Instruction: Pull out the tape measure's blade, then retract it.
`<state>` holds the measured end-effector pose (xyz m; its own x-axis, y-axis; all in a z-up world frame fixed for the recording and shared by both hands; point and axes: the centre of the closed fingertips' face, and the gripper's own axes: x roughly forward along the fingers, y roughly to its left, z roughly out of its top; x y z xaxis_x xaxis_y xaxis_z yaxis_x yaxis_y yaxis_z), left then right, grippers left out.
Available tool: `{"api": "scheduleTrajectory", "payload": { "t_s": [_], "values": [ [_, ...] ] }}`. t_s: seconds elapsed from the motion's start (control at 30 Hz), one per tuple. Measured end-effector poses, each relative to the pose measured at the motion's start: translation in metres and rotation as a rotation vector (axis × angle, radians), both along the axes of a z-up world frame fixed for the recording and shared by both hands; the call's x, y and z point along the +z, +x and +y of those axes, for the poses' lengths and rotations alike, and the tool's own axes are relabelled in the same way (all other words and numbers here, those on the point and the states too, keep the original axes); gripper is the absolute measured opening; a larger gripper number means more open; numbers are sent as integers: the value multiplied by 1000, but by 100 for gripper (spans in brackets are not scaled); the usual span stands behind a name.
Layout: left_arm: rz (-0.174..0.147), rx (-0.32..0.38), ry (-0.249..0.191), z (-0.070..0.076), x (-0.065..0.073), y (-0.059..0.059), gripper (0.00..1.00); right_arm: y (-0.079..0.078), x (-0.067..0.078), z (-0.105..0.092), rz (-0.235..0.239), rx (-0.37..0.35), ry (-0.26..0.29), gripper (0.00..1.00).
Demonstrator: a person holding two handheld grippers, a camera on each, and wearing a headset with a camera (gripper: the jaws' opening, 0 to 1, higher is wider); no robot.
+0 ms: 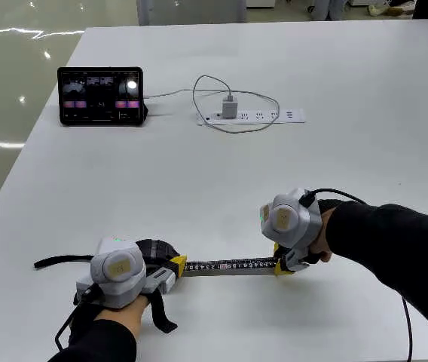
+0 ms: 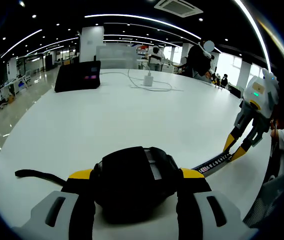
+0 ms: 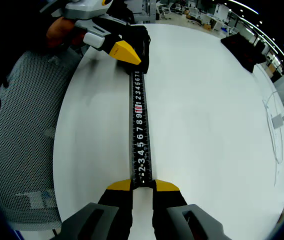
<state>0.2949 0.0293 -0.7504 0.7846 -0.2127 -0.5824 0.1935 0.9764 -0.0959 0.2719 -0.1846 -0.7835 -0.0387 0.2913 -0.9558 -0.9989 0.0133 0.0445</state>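
With the left gripper point(image 2: 137, 175) clamped around the tape measure case point(image 1: 157, 250) and the right gripper point(image 3: 143, 186) pinching the end of the blade point(image 3: 138, 130) that runs straight ahead of it to the case, a slipping pinch would probably let the blade whip back uncontrolled.

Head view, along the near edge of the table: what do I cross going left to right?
First a black strap → tape measure case, clamped in the left hand-held gripper → pulled-out blade → right hand-held gripper pinching the blade's end → the person's sleeve.
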Motion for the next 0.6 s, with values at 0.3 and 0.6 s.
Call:
{"api": "scheduleTrajectory", "payload": {
  "t_s": [0.3, 0.6],
  "values": [
    [-1, 0, 0, 0, 0, 0, 61, 0, 0, 3, -3, 5, 2, 11],
    [0, 0, 0, 0, 0, 0, 61, 0, 0, 7, -1, 3, 3, 11]
  ]
}}
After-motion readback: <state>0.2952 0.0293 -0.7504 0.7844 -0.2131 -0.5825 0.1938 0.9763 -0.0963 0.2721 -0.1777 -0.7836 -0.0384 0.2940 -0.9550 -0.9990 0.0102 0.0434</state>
